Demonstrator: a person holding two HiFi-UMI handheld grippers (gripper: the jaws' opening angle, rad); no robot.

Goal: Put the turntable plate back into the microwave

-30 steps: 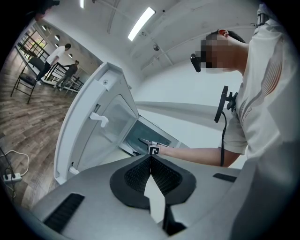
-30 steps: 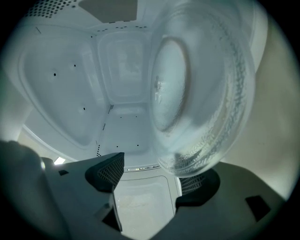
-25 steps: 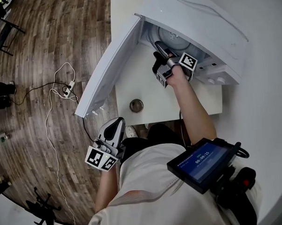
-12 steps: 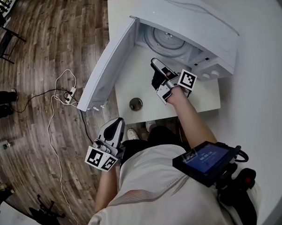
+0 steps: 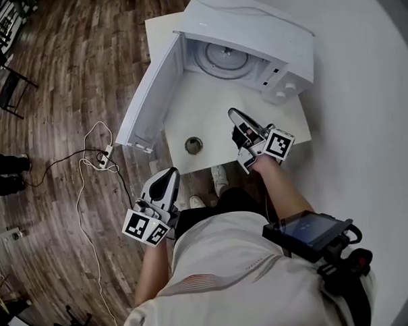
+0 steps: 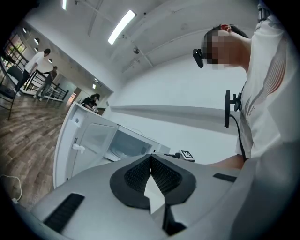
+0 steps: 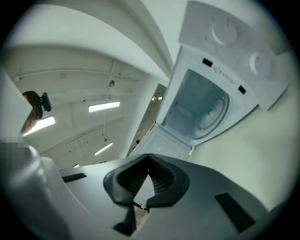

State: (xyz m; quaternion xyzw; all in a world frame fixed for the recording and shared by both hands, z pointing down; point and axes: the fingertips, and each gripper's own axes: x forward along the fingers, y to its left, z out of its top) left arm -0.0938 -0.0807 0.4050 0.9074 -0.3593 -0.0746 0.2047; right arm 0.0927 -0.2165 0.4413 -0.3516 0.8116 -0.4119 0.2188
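Turntable plate (image 5: 224,59) is seen seated inside the microwave (image 5: 252,22), right hand-held gripper (image 5: 235,114) and left hand-held gripper (image 5: 169,175) are held closed, empty, in front of it, so its open door (image 5: 147,100) should be pushed shut gently.

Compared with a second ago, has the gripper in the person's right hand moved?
Yes. The right gripper has drawn back from the mouth of the microwave toward the person and is now over the near edge of the table.

A round metal fitting (image 5: 194,145) sits in the white bench (image 5: 203,112) by its near edge. Left of it, a white cable (image 5: 79,191) and power strip (image 5: 104,156) lie on the wooden floor (image 5: 65,84).
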